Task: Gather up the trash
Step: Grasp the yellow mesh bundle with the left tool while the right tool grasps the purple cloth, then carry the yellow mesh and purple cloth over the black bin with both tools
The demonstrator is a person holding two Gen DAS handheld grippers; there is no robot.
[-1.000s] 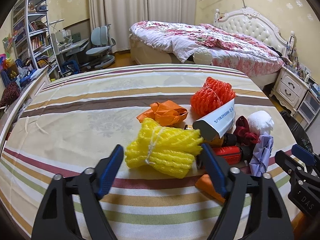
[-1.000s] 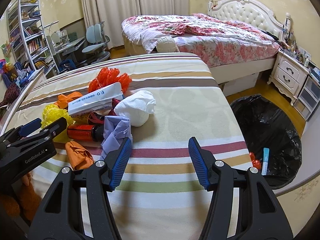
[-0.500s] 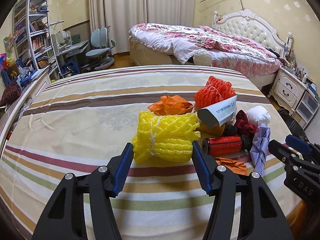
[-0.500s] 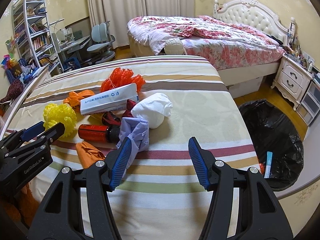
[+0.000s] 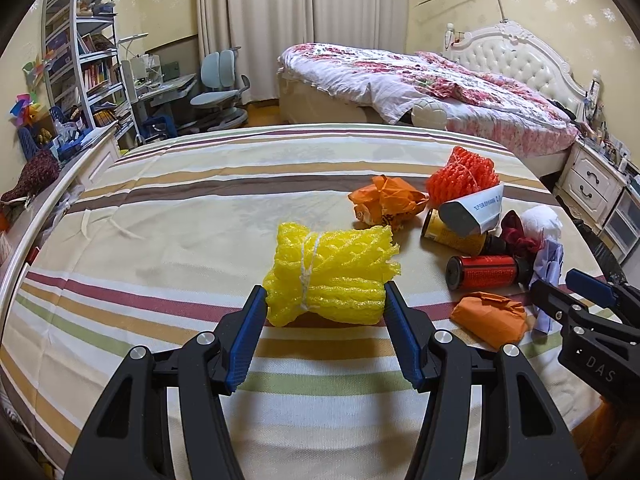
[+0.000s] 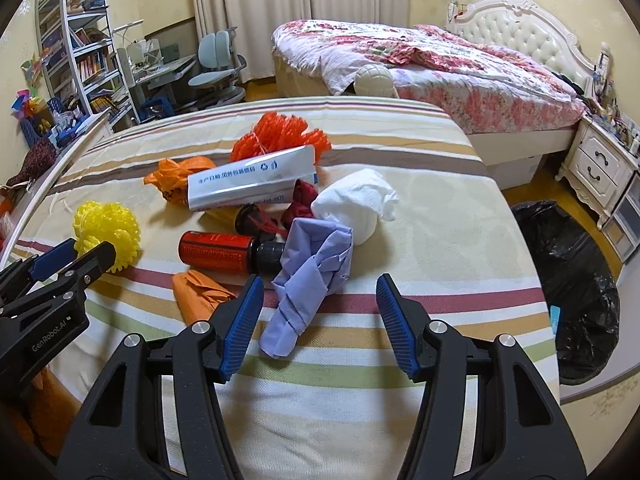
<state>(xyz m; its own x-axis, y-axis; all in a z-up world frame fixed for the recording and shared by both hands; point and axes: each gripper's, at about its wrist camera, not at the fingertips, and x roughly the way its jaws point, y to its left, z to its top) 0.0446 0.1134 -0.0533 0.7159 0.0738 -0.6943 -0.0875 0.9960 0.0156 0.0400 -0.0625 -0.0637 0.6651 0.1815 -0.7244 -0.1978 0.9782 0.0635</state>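
Black plastic gripper frames, ribbed blue fingers [image 5: 244, 340], silver screws, white lettering.

Warm, even indoor light; soft shadows; sharp centre; fisheye bending, dark corners.

Yellow foam net [image 5: 332, 276]: soft, matt, open mesh, tied with white string. Orange foam net [image 6: 280, 136]: same mesh. Bedspread [image 5: 200, 208]: woven striped cloth, matt. Red can [image 6: 216, 252]: glossy, black cap. White wad [image 6: 356, 204]: crumpled paper. Lilac wad [image 6: 312, 276]: creased, cloth or paper, cannot tell. Trash bag [image 6: 576, 280]: shiny black plastic. Fingers [image 5: 248, 332]: ribbed blue pads, matt black plastic frame.
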